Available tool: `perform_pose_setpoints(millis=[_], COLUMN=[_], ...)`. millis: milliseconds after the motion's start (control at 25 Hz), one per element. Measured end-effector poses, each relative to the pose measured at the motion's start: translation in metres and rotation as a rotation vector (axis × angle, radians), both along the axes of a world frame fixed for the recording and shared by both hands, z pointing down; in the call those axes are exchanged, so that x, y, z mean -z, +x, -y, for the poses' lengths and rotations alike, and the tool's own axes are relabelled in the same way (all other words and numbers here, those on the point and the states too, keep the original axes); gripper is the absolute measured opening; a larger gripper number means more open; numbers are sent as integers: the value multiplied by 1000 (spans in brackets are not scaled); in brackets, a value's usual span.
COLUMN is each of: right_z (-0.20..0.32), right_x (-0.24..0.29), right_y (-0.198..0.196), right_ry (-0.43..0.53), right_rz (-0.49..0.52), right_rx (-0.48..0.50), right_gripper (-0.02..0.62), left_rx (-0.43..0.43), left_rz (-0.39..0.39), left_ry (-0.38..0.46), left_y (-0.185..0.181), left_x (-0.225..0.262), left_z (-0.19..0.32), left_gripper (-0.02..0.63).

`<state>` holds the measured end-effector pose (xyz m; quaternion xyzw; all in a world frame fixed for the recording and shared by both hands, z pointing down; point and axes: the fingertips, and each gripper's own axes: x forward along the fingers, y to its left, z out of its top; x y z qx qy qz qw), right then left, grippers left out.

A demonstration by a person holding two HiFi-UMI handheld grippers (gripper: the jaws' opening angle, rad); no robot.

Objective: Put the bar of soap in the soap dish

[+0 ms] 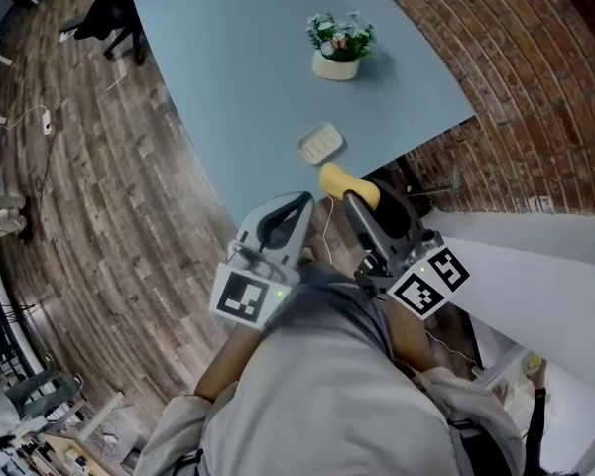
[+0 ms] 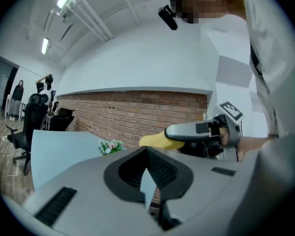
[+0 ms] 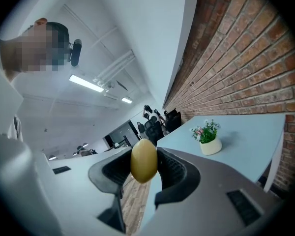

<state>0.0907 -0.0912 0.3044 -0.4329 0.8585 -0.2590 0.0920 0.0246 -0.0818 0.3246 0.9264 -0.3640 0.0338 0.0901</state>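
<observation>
The yellow oval bar of soap (image 1: 345, 182) is clamped between the jaws of my right gripper (image 1: 351, 190), held in the air just off the near edge of the light blue table (image 1: 238, 58). In the right gripper view the soap (image 3: 144, 160) stands on edge between the pads. The cream slotted soap dish (image 1: 320, 144) lies on the table near that edge, a short way beyond the soap. My left gripper (image 1: 301, 204) hovers beside the right one, its jaws together and holding nothing. From the left gripper view (image 2: 147, 151) the soap (image 2: 160, 140) shows to the right.
A small white pot of flowers (image 1: 339, 48) stands farther back on the table. A brick wall (image 1: 535, 87) runs along the right side. Black office chairs (image 1: 109, 18) stand on the wood floor at the far left corner.
</observation>
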Motion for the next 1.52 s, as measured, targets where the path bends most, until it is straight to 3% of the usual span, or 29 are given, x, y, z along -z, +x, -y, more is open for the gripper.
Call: perform_pose_setpoints(millis=[560,1040,1280,1520], right_z=[75,107,113,117], right_x=[-14,-35,-55,-75], right_y=[-33,-39,-37,-41], right_ry=[-24,-64,-112,-146], right_rz=[-71,-159,-147,-166], right_rx=[-40,-97,-76,-6], right_gripper=[161,161,161,161], left_rx=[-73,-178,-160,-126], left_rz=[7,-27,-11,10], left_ry=[-19,-65,-106,-94], left_y=[-33,-46,-55,-56], left_x=[-12,-33,-47,-52], left_z=[82,121,129,137], left_gripper=[3,3,3,3])
